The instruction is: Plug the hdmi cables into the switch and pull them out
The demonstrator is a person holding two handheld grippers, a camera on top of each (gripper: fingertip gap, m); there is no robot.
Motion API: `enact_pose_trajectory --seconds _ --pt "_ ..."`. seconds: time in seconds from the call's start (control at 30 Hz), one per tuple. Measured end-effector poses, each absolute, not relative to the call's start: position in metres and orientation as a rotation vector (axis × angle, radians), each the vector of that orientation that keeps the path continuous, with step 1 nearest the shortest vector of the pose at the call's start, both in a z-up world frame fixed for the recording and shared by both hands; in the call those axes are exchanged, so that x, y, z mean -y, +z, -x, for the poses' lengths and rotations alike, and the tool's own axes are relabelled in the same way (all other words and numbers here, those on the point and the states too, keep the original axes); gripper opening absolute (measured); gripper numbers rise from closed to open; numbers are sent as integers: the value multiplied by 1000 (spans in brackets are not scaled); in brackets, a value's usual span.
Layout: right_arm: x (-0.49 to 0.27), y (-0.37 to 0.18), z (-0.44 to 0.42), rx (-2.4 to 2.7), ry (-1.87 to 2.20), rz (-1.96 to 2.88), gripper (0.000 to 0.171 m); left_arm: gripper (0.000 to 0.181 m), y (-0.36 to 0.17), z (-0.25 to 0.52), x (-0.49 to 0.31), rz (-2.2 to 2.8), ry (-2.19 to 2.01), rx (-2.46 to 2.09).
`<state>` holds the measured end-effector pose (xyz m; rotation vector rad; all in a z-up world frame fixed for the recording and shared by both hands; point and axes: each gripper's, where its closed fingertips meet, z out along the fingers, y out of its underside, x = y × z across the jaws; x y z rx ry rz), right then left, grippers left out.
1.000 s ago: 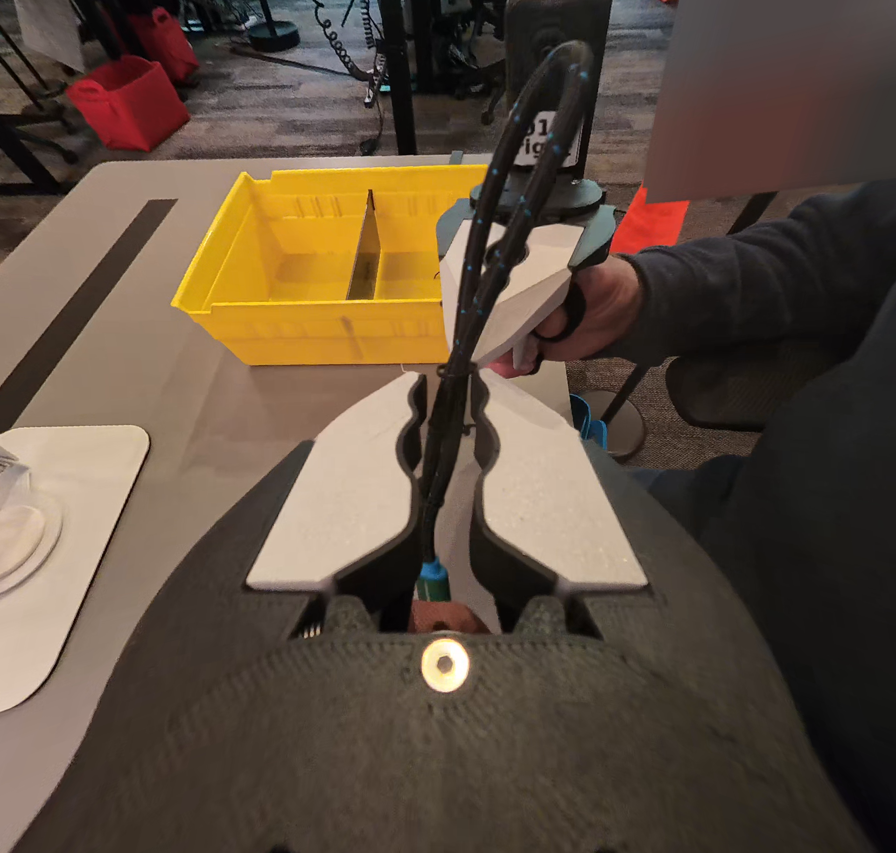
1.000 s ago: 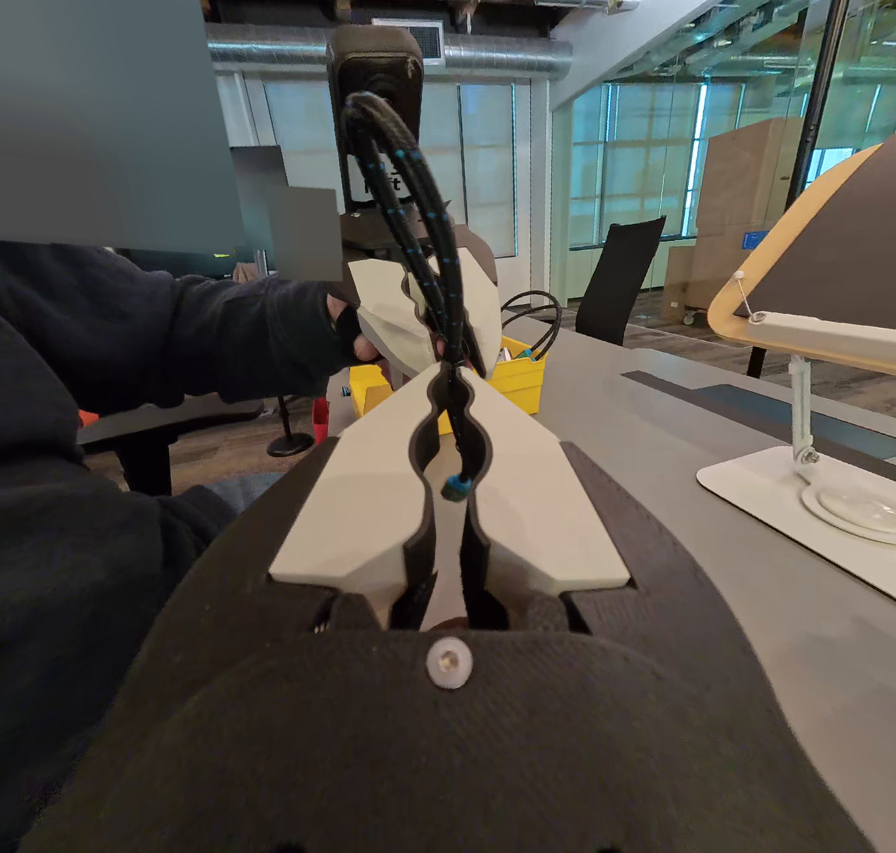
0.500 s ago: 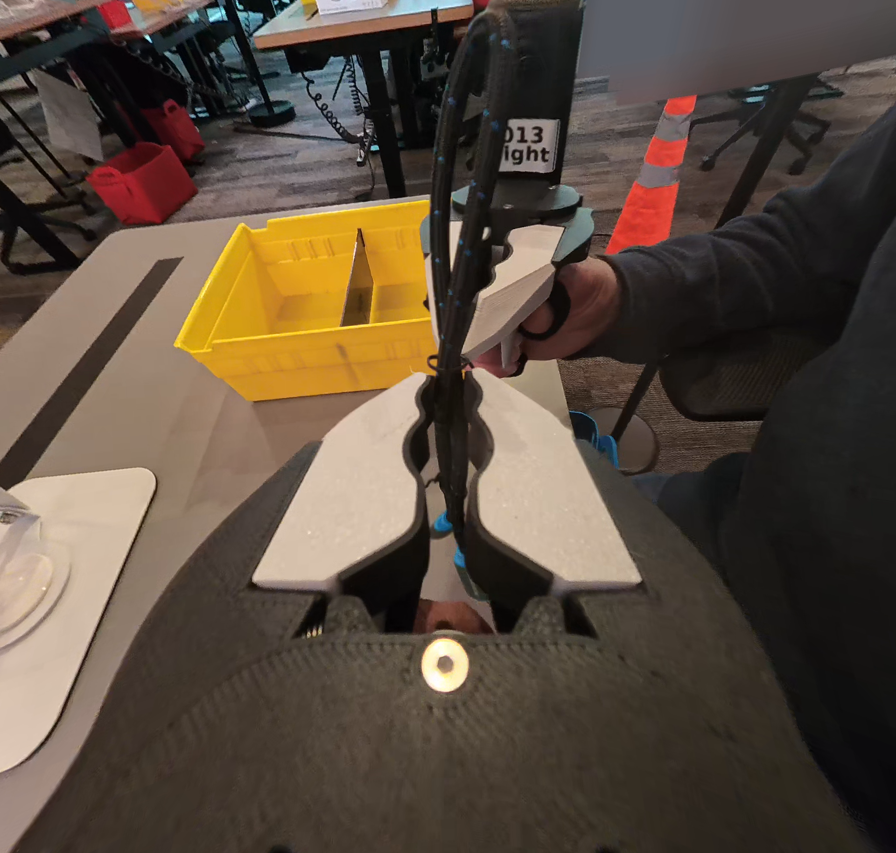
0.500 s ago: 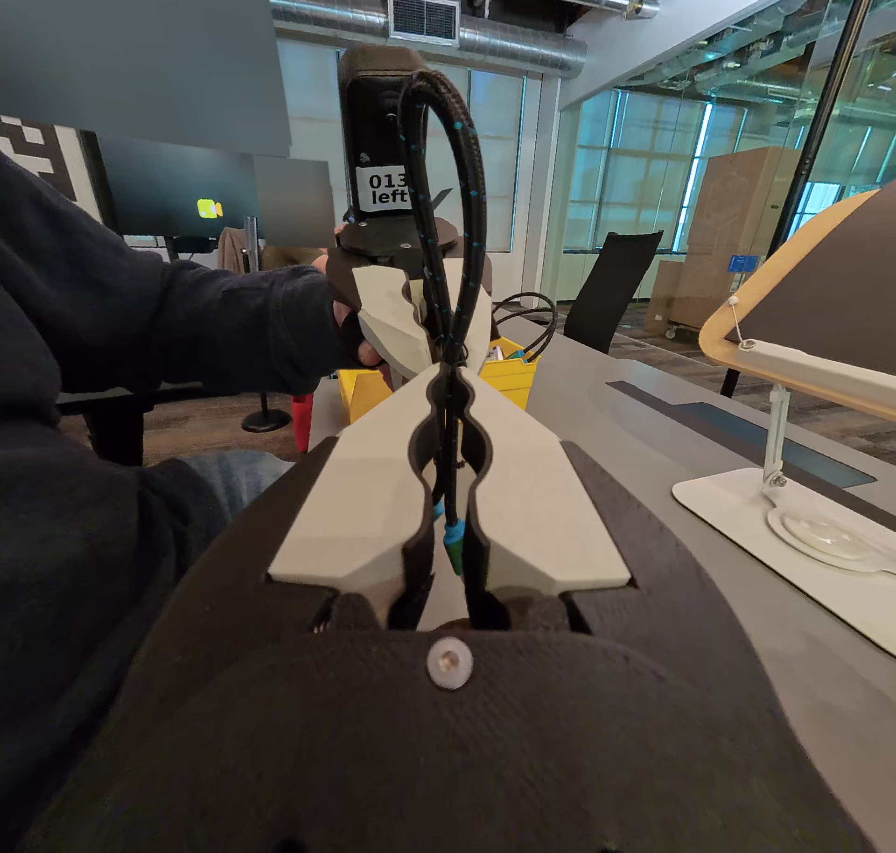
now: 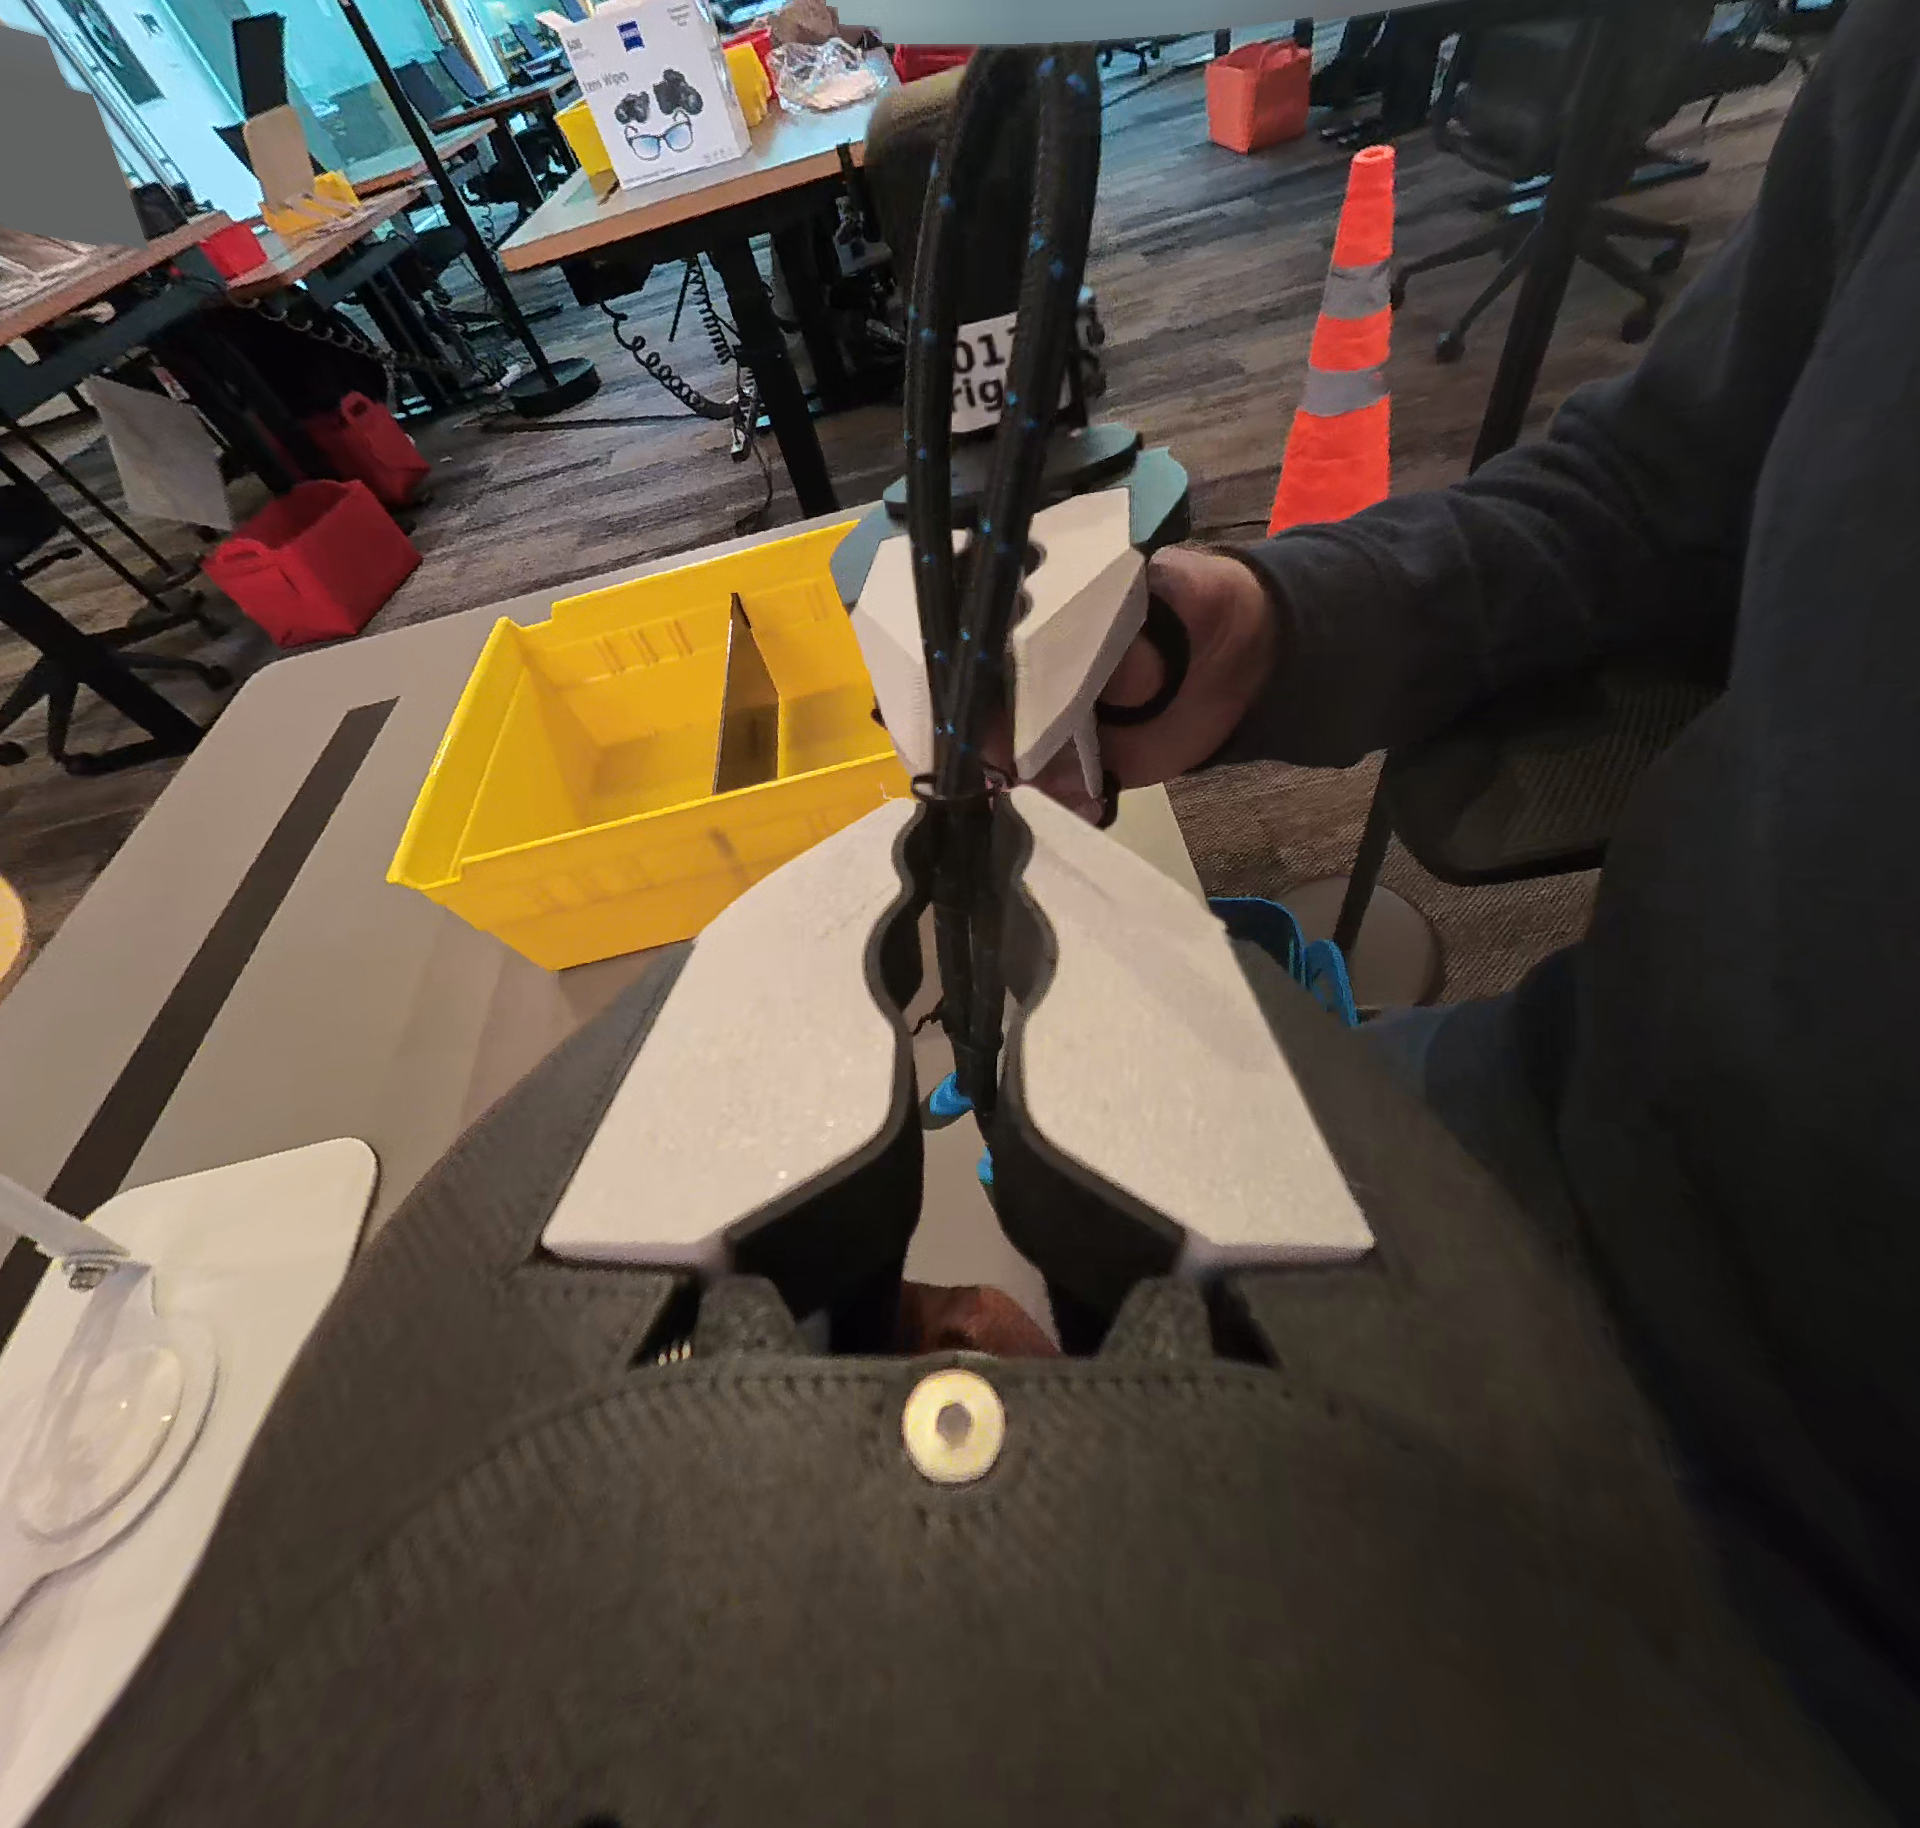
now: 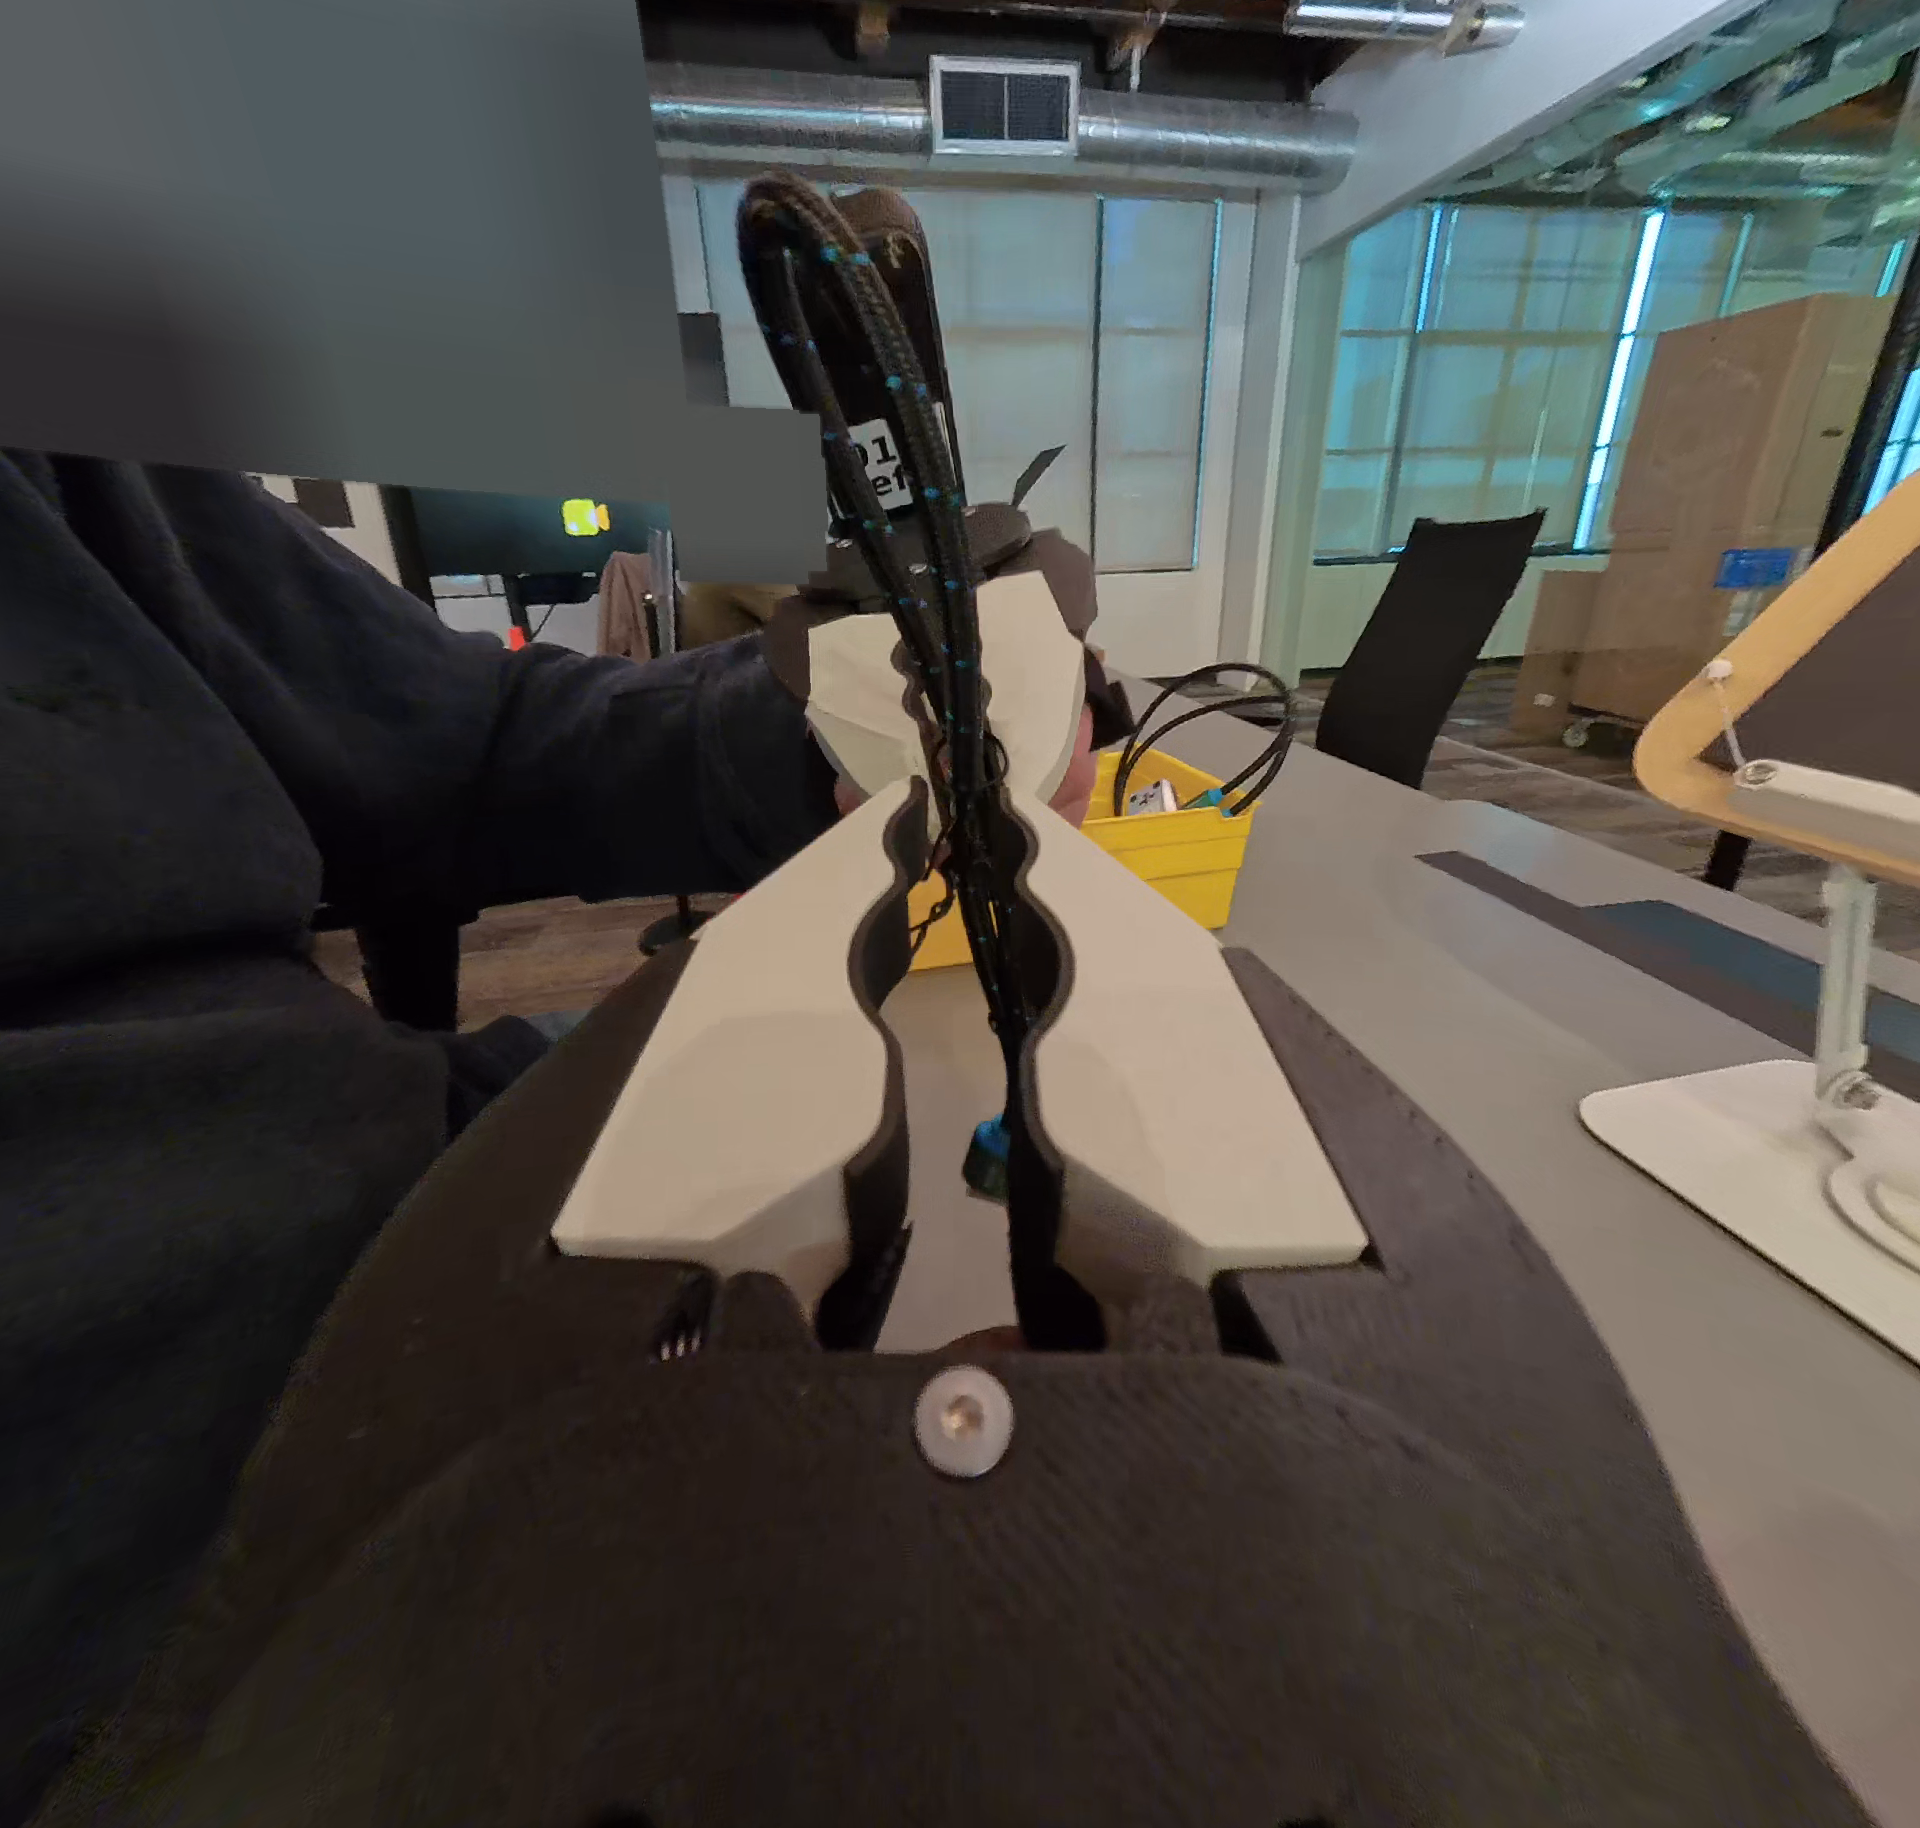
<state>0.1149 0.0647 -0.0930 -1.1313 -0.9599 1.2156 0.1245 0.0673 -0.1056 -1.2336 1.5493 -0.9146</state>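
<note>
Both tools meet tip to tip in the air over the table edge, and a folded bundle of black braided HDMI cable (image 5: 961,729) with blue flecks runs between them. The left gripper (image 5: 961,822) has its jaws drawn narrow around the lower strands, which run straight back along its fingers to blue plug ends (image 5: 951,1098) lying deep in the throat. The right gripper (image 6: 961,802) faces it head-on; its jaws are also narrow at the tips, but the gap behind them is wider and the strands lean against its right finger with one blue-collared end (image 6: 985,1155) hanging loose, so whether it truly pinches the cable I cannot tell. The bundle's long axis stands nearly upright, rising from the meeting point into a loop above both tools. A thin tie (image 5: 951,802) appears to bind the strands right at the tips, so freeing a plug probably comes first. Beyond the left gripper's tips, slightly to its left, sits a yellow bin (image 5: 644,791) with a divider. From the right gripper another yellow bin (image 6: 1174,843) lies ahead and a little right, holding more cables and a small pale box that may be the switch; the left tool is nearer to it.
</note>
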Motion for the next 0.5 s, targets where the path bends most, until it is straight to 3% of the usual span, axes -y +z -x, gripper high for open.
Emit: enact_pose_trajectory --seconds 0.17,0.37,0.5 --pt "-62 -92 -116 961 1258 1124 1 10 -104 -126 -65 1215 -905 -1558" --pt "-62 -94 -118 949 1322 1137 9 9 -103 -127 -63 1191 -864 -1574" --pt "-61 -93 -120 947 1347 1133 6 9 -101 -128 -63 1181 -860 -1571"
